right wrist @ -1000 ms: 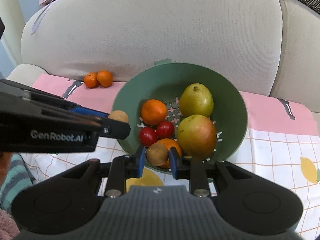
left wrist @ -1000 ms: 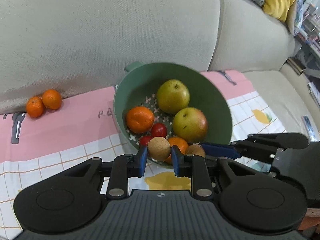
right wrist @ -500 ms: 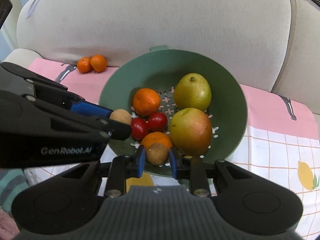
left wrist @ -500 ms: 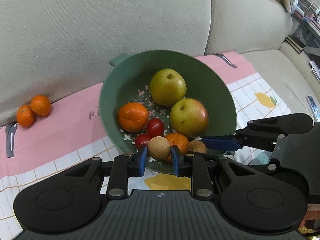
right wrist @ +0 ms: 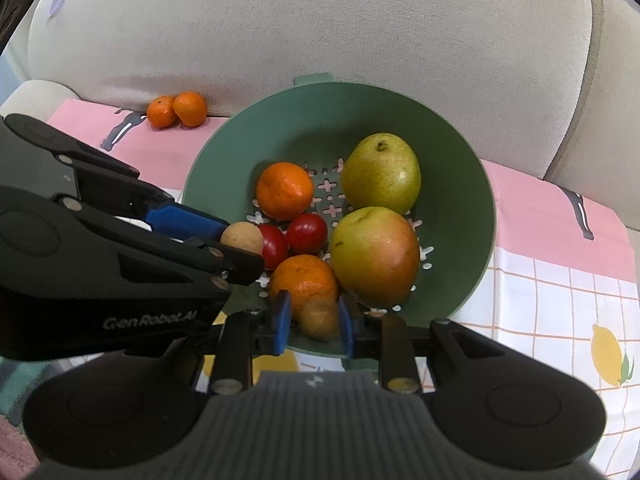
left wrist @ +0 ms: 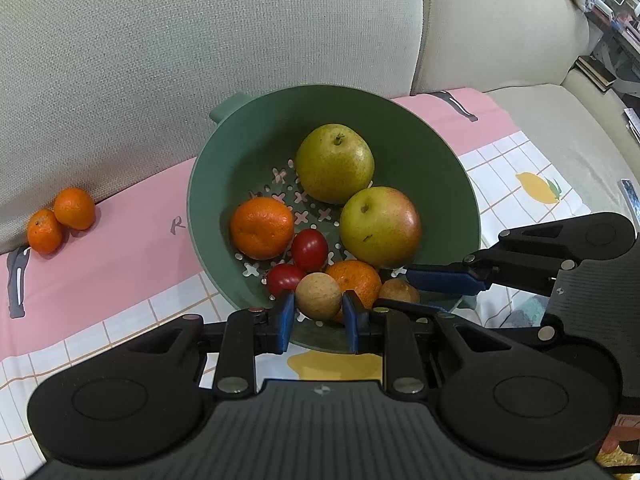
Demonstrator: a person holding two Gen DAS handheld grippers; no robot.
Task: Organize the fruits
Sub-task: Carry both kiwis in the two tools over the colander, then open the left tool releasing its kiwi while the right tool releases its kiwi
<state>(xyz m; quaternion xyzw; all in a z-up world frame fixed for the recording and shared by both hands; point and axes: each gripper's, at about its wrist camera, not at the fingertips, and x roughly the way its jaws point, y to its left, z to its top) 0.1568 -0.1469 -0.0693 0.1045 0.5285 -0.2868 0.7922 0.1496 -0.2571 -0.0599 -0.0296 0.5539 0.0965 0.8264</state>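
Left gripper (left wrist: 319, 312) clamps round tan fruit (left wrist: 318, 296) — right gripper (right wrist: 312, 320) pinches brown fruit (right wrist: 320, 317); both over green colander (right wrist: 460, 160) rim — no long axis.

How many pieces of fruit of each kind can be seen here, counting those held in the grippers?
Tangerines: 4
Pears: 2
Cherry tomatoes: 2
Longans: 2, one in the left gripper, one in the right gripper
Total: 10
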